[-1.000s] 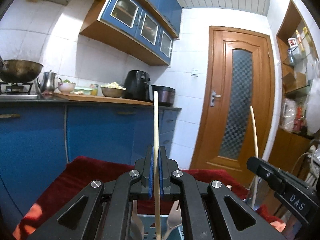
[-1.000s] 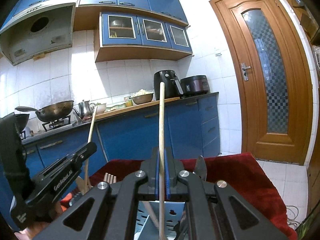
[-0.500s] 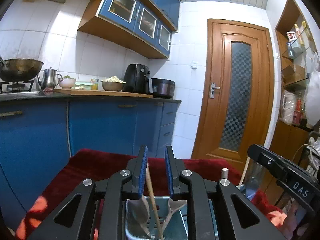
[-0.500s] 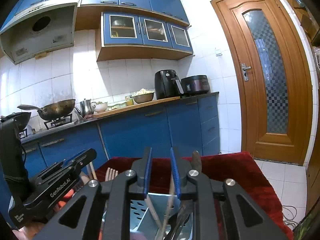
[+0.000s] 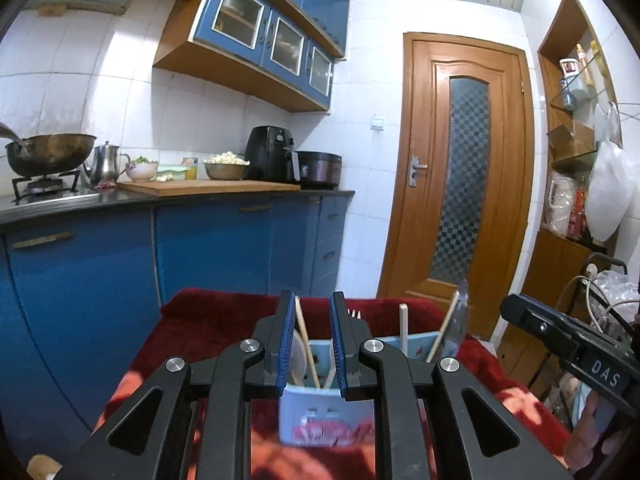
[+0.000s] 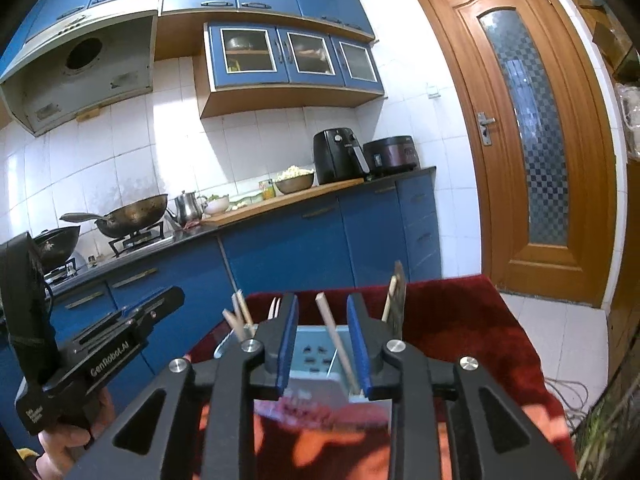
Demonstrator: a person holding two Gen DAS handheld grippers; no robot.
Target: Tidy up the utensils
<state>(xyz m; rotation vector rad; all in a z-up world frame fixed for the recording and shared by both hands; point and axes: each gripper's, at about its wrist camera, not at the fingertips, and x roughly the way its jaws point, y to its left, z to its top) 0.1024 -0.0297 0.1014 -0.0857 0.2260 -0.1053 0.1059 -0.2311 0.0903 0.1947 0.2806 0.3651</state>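
A light blue utensil holder (image 5: 320, 416) stands on the red cloth; it also shows in the right wrist view (image 6: 316, 360). Wooden chopsticks (image 5: 306, 340), a spoon (image 5: 297, 354), a fork (image 5: 354, 314) and a knife (image 5: 460, 320) stand in it. My left gripper (image 5: 312, 344) is open and empty just in front of the holder, a chopstick showing between its fingers. My right gripper (image 6: 322, 344) is open and empty, with a leaning chopstick (image 6: 336, 344) in the holder seen between its fingers. Each gripper shows at the edge of the other's view.
The red cloth (image 5: 208, 320) covers the table. Blue kitchen cabinets (image 5: 208, 256) and a counter with a wok (image 5: 48, 154), kettle and air fryer (image 5: 272, 154) stand behind. A wooden door (image 5: 460, 184) is at the right, with shelves beside it.
Both grippers opened and let their chopsticks drop into the holder. Both have since pulled back and up from the holder, jaws wider.
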